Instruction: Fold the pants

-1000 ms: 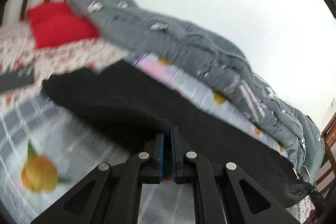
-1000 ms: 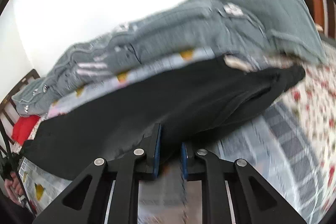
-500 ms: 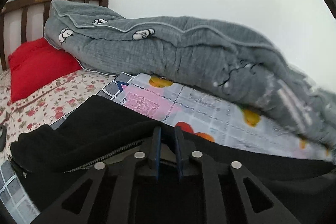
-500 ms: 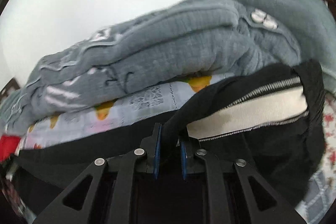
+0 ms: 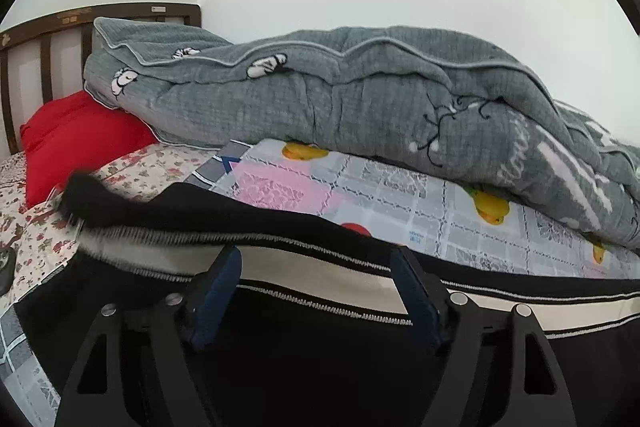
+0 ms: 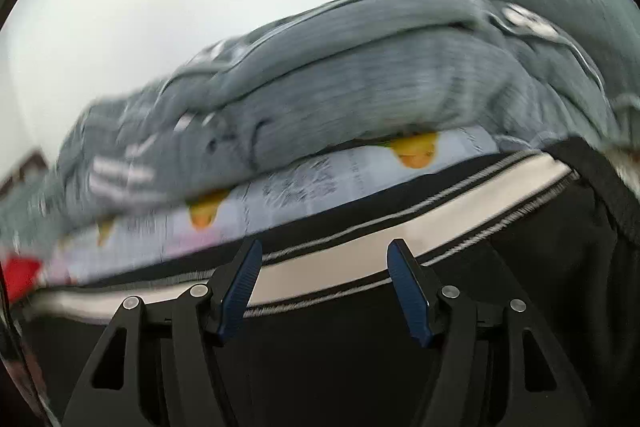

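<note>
The black pants (image 5: pixel 280 219) lie spread across the bed, on the patterned fruit-print sheet (image 5: pixel 400 195), with a pale band edged in white stitching (image 5: pixel 320 279) showing along the near side, where one layer appears laid over another. That band runs left to right just past the tips of both claws.

My left claw (image 5: pixel 316 291) is released, its blue-padded fingers (image 5: pixel 218 291) spread wide with nothing between them; the pants sit directly below and just ahead of it. My right claw (image 6: pixel 324 287) is likewise released, fingers apart over the same pale band, which in its view rises toward the right end of the garment. The right view is blurred, so I cannot tell whether either tip touches the cloth.

I judge that a fold has just been laid and let go. To do this step well I would lift both claws straight up and clear, so no pad snags the top layer and drags it askew, then check that the edges line up before the next fold.

Beyond the pants, at the far side, a bulky grey quilt (image 5: pixel 360 95) is heaped along the white wall. To the far left are a red pillow (image 5: pixel 76 139), a floral sheet (image 5: pixel 132 167) and the dark wooden headboard (image 5: pixel 48 35).
</note>
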Available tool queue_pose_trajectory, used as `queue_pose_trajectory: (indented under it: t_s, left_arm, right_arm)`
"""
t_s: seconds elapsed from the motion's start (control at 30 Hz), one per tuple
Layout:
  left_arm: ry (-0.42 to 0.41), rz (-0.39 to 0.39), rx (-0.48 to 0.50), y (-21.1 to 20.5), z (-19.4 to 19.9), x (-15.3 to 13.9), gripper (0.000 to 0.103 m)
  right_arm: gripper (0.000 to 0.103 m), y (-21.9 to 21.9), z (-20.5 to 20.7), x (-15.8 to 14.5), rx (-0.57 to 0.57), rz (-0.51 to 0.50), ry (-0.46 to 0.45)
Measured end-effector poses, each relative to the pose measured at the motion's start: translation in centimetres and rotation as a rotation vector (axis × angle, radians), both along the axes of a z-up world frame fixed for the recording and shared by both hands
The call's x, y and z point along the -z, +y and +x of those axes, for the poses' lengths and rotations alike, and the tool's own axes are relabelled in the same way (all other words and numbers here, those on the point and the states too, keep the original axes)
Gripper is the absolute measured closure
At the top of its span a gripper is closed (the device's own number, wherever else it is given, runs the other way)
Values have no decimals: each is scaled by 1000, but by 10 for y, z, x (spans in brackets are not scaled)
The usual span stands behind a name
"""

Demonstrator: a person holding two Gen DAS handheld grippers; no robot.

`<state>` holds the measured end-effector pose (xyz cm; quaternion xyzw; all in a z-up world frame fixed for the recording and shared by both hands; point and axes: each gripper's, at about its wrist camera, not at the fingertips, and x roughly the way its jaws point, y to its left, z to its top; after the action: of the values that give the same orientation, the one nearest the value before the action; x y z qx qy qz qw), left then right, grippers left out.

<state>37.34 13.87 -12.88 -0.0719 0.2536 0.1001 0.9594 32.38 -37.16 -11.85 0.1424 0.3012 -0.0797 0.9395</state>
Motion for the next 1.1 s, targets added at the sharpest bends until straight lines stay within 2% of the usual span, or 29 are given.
queue_pose_trajectory:
  t_s: [0.13,0.23,0.7,0.93,1.1]
  left_arm:
    - [3,-4,-17,3,0,0,26]
    - [-1,-4,-28,4,-1,0,26]
    - [-57,39,-94,6,-27,-8,25]
    - [-41,-8,-63,11,-64,-7,23]
    - [-42,-46,-60,20,-100,-6,23]
  right_arm:
    - [38,28,4,6,-68,-132,52]
    - [38,37,6,10,-85,-173,86]
    - [38,37,10,16,-65,-196,144]
    - [38,33,-31,-1,-23,-213,102]
    - [38,46,-61,6,-52,-288,169]
